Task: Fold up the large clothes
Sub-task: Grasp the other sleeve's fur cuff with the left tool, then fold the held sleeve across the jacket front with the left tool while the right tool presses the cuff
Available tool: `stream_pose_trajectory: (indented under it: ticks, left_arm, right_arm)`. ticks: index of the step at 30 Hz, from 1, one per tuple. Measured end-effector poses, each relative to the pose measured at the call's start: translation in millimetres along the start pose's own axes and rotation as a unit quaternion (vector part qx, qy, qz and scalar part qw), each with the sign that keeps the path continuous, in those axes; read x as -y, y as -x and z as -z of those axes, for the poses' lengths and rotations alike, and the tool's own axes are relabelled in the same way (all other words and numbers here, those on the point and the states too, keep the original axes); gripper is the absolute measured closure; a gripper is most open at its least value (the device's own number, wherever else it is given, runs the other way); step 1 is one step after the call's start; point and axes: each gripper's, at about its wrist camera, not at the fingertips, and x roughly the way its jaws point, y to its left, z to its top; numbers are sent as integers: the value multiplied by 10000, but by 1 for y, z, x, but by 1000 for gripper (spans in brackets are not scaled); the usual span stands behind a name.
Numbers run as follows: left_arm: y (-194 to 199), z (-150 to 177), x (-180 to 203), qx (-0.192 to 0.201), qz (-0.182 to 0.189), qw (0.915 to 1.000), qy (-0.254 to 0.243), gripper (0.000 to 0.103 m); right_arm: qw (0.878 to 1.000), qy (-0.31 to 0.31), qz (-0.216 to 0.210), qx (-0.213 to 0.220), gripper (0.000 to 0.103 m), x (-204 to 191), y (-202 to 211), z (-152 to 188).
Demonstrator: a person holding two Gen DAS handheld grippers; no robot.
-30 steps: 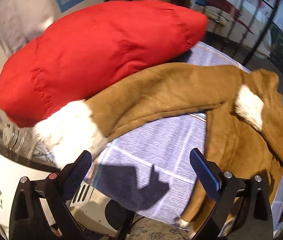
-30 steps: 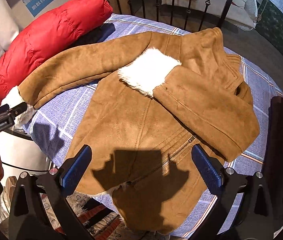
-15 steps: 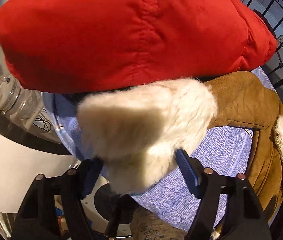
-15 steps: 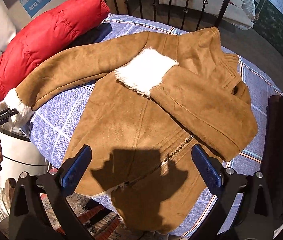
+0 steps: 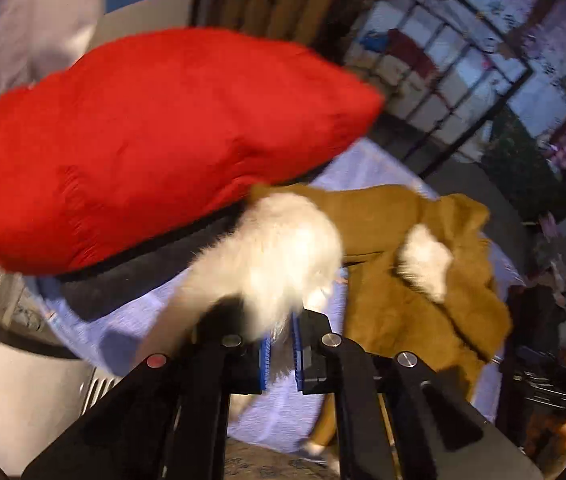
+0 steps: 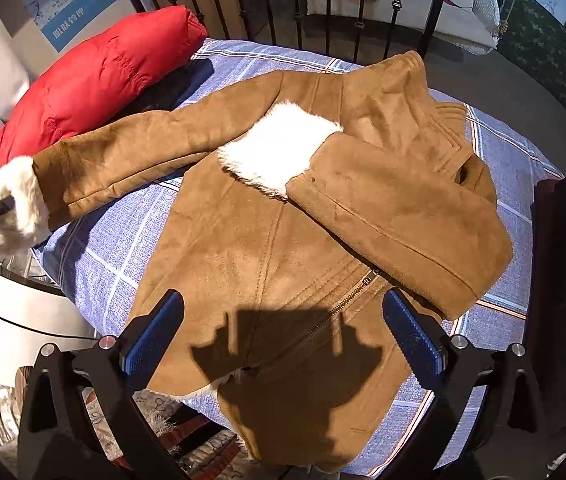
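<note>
Matt suede jacket [image 6: 267,240] (fluffy cuffs [image 6: 279,152]).

A tan-brown suede coat [image 6: 267,248] is seen, trimmed with white fur at the cuff [image 6: 279,148] folded across its chest and at the second cuff [image 6: 17,204] out at nine o'clock. A pale blue cloth [image 6: 123,248] crossed by white check lines, with an orange stripe towards four o'clock, is spread beneath it. A plain bright red padded jacket [image 6: 83,84] is shown at ten o'clock, with a dark navy garment [image 6: 175,84] beside it. Blue pads [image 6: 155,340] are carried on the black right gripper [image 6: 283,340], and blue pads [image 5: 265,364] likewise on the black left gripper [image 5: 281,354].
</note>
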Motion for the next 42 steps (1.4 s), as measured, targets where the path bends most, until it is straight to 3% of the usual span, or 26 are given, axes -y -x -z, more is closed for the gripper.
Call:
stream_pose_trajectory:
  ticks: [2, 4, 8, 11, 14, 17, 18, 19, 21, 22, 24, 25, 27, 30, 33, 36, 38, 41, 42]
  left_arm:
    - [9, -13, 65, 175, 438, 9969, -635, 95]
    - [5, -23, 115, 242, 1009, 9906, -895, 95]
    - [-24, -32, 223, 280, 1743, 9702, -1662, 95]
    - [-56, -22, 292, -133, 2180, 9563, -1943, 95]
    - [-105, 14, 347, -933, 2415, 9388, -2273, 91]
    - [-153, 53, 376, -1921, 2377, 9209, -2420, 63]
    - [-162, 63, 378, -2064, 2291, 9194, -2441, 45]
    - [-165, 72, 379, -2116, 2257, 9185, -2463, 39]
    - [-163, 80, 381, -2134, 2436, 9112, -2545, 36]
    - [-159, 83, 381, -2129, 2485, 9072, -2644, 29]
    - [-147, 82, 371, -1989, 2505, 9046, -2818, 26]
    - [-138, 77, 361, -1866, 2533, 9048, -2870, 26]
    - [-124, 65, 339, -1540, 2460, 9134, -2852, 25]
    - [-108, 40, 284, -1136, 2096, 9382, -2508, 24]
    - [-110, 21, 228, -954, 1386, 9614, -2179, 24]
    - [-116, 14, 177, -950, 730, 9749, -1878, 24]
    - [-116, 12, 150, -999, 577, 9810, -1561, 24]
    - [-115, 13, 123, -1018, 377, 9862, -1254, 24]
    - [-115, 12, 117, -1030, 360, 9871, -1176, 24]
  right_arm:
    - [9999, -104, 13, 22, 6, 10, 0, 0]
    - [9997, -250, 56, 56, 7, 23, 2, -1]
    - [9979, -589, 216, 150, 8, 52, 11, 1]
    - [9945, -948, 357, 260, 8, 79, 21, 8]
    - [9877, -1460, 480, 284, 8, 111, 27, 25]
    - [9764, -2087, 532, 175, 8, 145, 27, 50]
    - [9722, -2276, 544, 124, 8, 154, 26, 59]
    - [9695, -2391, 538, 99, 8, 160, 26, 65]
    - [9644, -2587, 533, 86, 8, 172, 26, 76]
    - [9630, -2642, 523, 91, 8, 175, 25, 79]
    - [9596, -2790, 356, 128, 8, 181, 22, 81]
    - [9583, -2845, 229, 144, 8, 182, 20, 80]
    - [9575, -2878, -22, 192, 8, 181, 14, 73]
    - [9596, -2767, -464, 218, 8, 169, -2, 56]
    - [9634, -2540, -827, 220, 15, 148, -27, 31]
    - [9659, -2454, -809, 132, 20, 138, -58, 12]
    - [9676, -2439, -648, 99, 23, 138, -77, 2]
    - [9647, -2540, -684, -102, 57, 138, -101, -7]
    - [9642, -2566, -657, -100, 86, 137, -102, -8]
